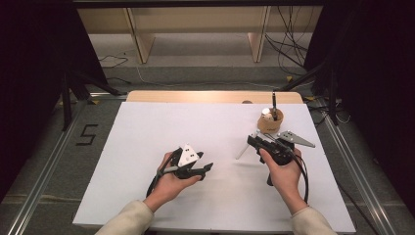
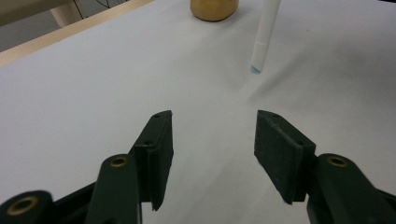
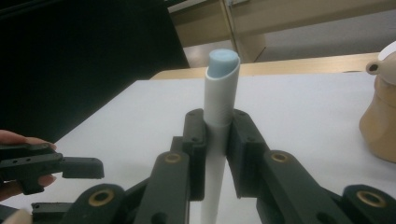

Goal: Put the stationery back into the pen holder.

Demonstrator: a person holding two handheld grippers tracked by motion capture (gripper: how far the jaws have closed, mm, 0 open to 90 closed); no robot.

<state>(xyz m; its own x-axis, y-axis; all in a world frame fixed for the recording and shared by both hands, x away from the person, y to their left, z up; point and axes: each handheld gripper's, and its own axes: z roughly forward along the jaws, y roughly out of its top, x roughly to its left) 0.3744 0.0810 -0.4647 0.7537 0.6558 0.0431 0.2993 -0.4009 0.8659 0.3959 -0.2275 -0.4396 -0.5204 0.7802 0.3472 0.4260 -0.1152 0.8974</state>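
Observation:
A white pen (image 1: 243,149) with a pale blue tip is clamped between the jaws of my right gripper (image 1: 254,142), its tip slanting down toward the white table sheet (image 1: 161,122). In the right gripper view the pen (image 3: 222,88) stands straight up out of the right gripper (image 3: 218,116), whose pads press on both sides of it. My left gripper (image 1: 204,169) lies low over the sheet, to the left of the pen. Its jaws stand apart with nothing between them (image 2: 212,121), and the pen (image 2: 264,37) hangs ahead of it, slightly to the right.
A small wooden cup (image 1: 270,122) stands at the back right of the sheet, holding a black pen (image 1: 274,103) and a white rounded item. The cup (image 3: 380,126) is close on the right of the right gripper. Cables and wooden furniture legs lie on the floor beyond the table.

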